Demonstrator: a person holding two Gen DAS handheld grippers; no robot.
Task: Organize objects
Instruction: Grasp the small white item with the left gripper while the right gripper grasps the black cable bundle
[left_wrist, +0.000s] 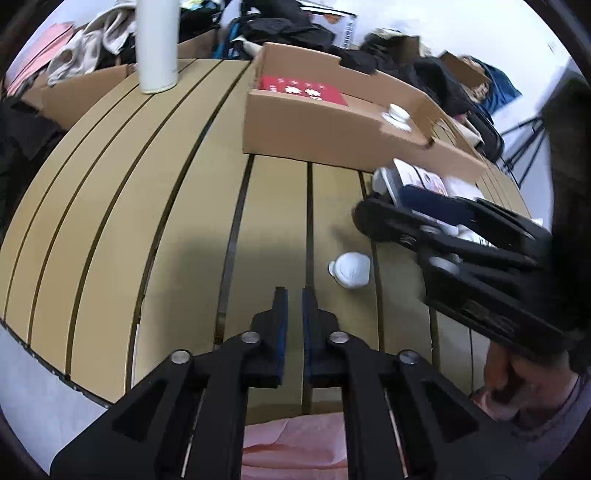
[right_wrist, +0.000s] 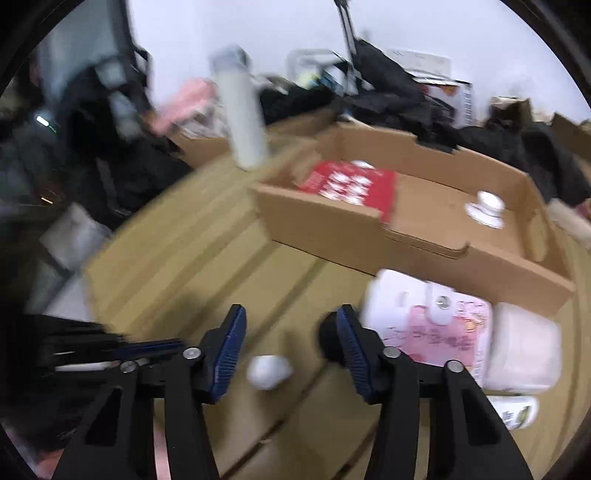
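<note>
A small white cup (left_wrist: 350, 270) lies on its side on the slatted wooden table (left_wrist: 147, 206), in front of the cardboard box (left_wrist: 317, 129) and apart from it. In the right wrist view the cup (right_wrist: 266, 371) sits low between the two blue-padded fingers of the right gripper (right_wrist: 291, 339), which stand wide apart and grip nothing (the picture is blurred, so I cannot tell whether a pad touches it). The left gripper (left_wrist: 294, 306) points along the slats just left of the cup, its fingers nearly together with only a thin gap, holding nothing. Beside the cup on the right lies a pink-printed tissue pack (right_wrist: 432, 325), against the box's front wall. Inside the box are a red packet (left_wrist: 303, 90) and a white lidded cup on a saucer (left_wrist: 397, 115). A tall white bottle (left_wrist: 157, 44) stands upright farther back on the table.
</note>
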